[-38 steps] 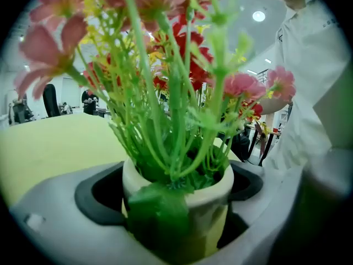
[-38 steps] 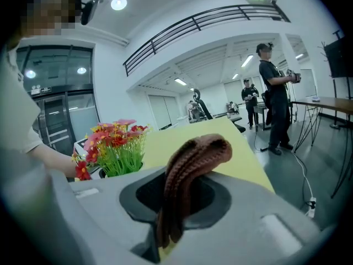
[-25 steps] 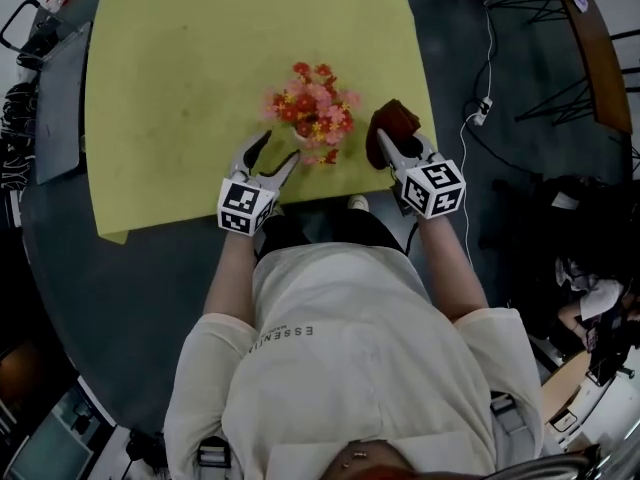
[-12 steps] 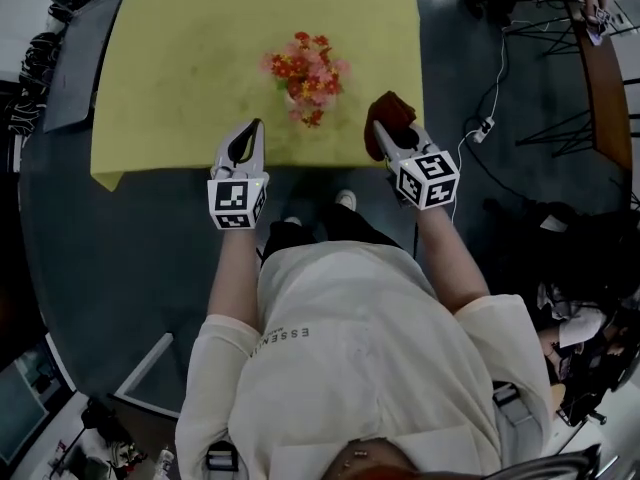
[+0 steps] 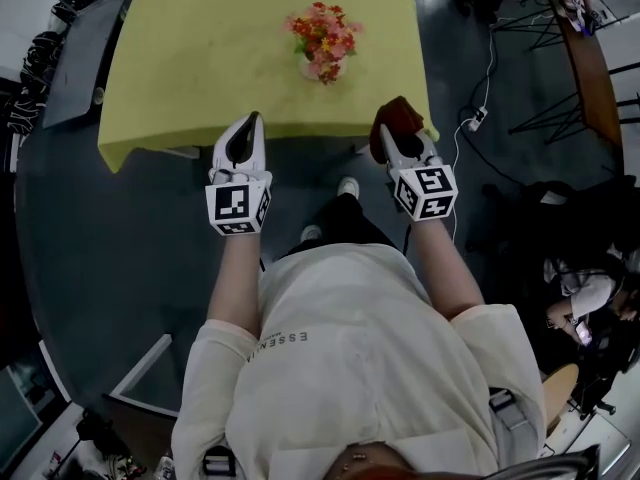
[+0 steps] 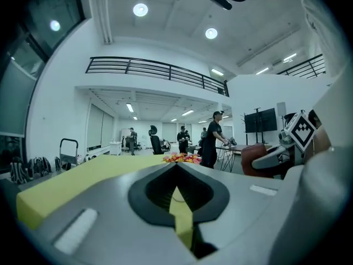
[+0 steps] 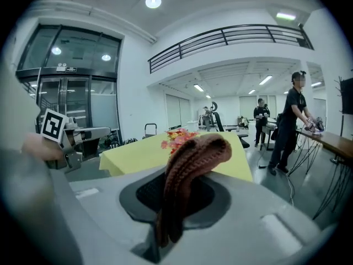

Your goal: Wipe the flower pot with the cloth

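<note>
Both grippers have drawn back off the table (image 5: 190, 58): left gripper (image 5: 250, 123) jaws closed on nothing, right gripper (image 5: 388, 138) clamping the brown cloth (image 5: 402, 116), so carry it back to the flower pot (image 5: 323, 40) standing well apart mid-table.

A yellow worktop (image 5: 200, 58) carries a flower pot (image 5: 323, 40) with red and pink flowers, which stands well apart from both grippers. At the near edge, the left gripper (image 5: 249, 120) has its jaws together and nothing in them. The right gripper (image 5: 392, 133) holds a dark brown cloth (image 5: 402, 114). Each gripper carries a marker cube.
</note>
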Motion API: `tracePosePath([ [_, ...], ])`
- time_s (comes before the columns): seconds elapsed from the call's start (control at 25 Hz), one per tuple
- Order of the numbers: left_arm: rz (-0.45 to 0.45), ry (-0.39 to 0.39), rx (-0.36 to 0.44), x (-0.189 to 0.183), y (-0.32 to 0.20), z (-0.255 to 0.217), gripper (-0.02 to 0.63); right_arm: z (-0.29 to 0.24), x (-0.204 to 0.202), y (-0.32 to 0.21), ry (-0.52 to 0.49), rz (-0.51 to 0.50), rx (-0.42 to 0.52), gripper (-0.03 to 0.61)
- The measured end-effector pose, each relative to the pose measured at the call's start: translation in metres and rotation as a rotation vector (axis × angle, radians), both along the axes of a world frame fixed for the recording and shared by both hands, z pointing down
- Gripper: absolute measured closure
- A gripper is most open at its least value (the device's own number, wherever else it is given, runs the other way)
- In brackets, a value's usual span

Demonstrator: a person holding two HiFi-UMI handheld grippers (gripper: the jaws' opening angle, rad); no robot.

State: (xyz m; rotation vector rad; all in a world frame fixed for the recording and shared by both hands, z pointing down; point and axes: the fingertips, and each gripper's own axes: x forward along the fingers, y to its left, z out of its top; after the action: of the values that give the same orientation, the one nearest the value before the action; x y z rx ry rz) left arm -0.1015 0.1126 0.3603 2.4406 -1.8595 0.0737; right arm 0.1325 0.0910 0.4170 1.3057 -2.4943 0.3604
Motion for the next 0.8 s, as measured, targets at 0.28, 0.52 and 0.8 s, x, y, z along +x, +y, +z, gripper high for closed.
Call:
tracePosePath([
  [0.28, 0.059, 0.056, 0.016, 0.0, 0.06, -0.007, 0.598, -0.009, -0.023, 0.069, 0.028, -0.006, 0.035, 0.531],
  [0.52, 0.085, 0.071, 0.036, 0.009, 0.079, -0.01, 0.598, -0.007, -0.024, 0.09, 0.026, 0.008, 0.035, 0.531],
  [0.8, 0.083, 0.064, 0.052, -0.001, 0.084, -0.018, 0.598, -0.005, -0.039, 0.098, 0.033, -0.004, 0.037, 0.532],
])
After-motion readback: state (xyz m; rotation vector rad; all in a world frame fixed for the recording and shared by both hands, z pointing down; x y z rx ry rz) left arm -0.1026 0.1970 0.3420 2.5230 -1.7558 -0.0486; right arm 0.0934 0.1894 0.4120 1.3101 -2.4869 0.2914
